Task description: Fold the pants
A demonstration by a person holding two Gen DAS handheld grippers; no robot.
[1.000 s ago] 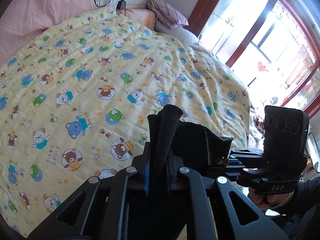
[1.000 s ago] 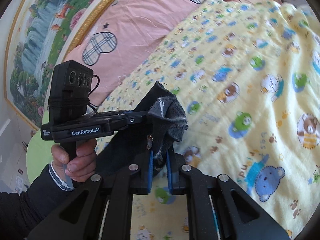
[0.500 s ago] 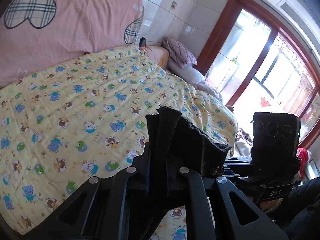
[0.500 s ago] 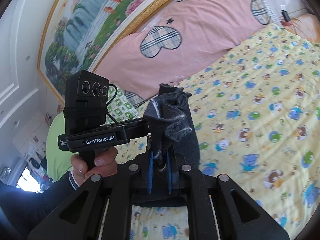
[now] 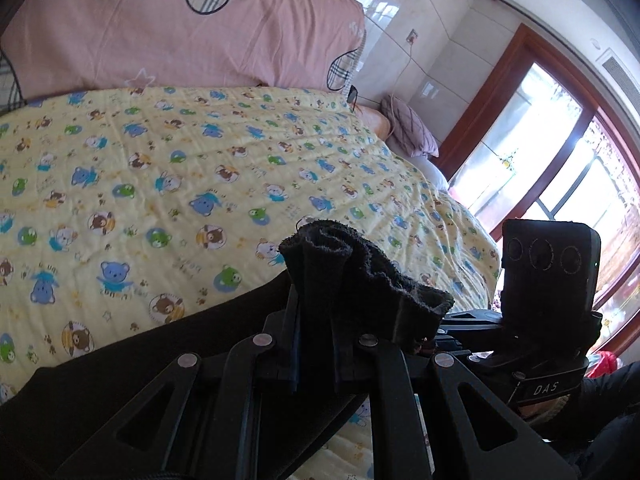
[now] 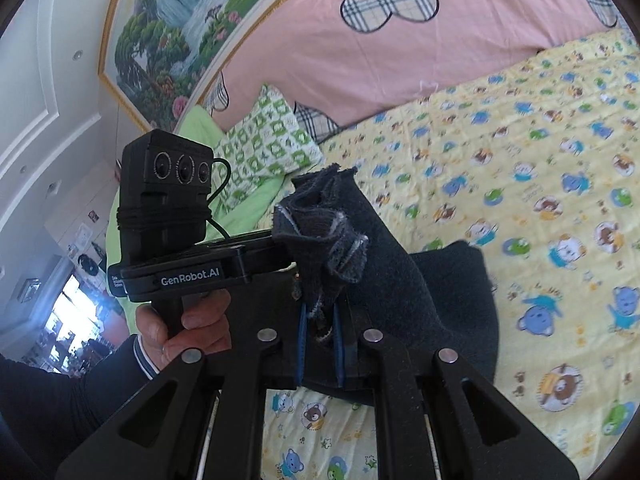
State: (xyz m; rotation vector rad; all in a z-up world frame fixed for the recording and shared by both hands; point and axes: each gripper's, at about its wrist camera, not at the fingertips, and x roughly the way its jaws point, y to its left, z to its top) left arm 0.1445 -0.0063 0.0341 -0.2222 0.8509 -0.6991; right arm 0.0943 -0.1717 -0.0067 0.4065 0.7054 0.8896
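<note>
I hold the pants [image 5: 360, 276] off the bed [image 5: 168, 184] with both tongs, and I judge the folding has barely begun. My left tongs [image 5: 316, 344], at the lower middle of the left view, are clenched on a bunched edge of the dark cloth, which stands up in a rumpled tuft above the fingers. My right tongs [image 6: 318, 332], at the lower middle of the right view, are clenched the same way on another bunched edge, where pale stitching shows. From that tuft the cloth runs down and to the right, hanging in front of the yellow bear-print cover.

In the left view a broad dark stretch of cloth fills the lower left, but I cannot tell whether it rests on the bed or hangs clear of it. Each view shows the other tongs close beside, so the two gripped edges are near one another.

No neat fold lies anywhere on the bed. What I see is the garment gathered and lifted, not spread. As I judge it, everything is left: lay the pants flat on the cover, smooth them, bring leg over leg, then fold them along their length.
</note>
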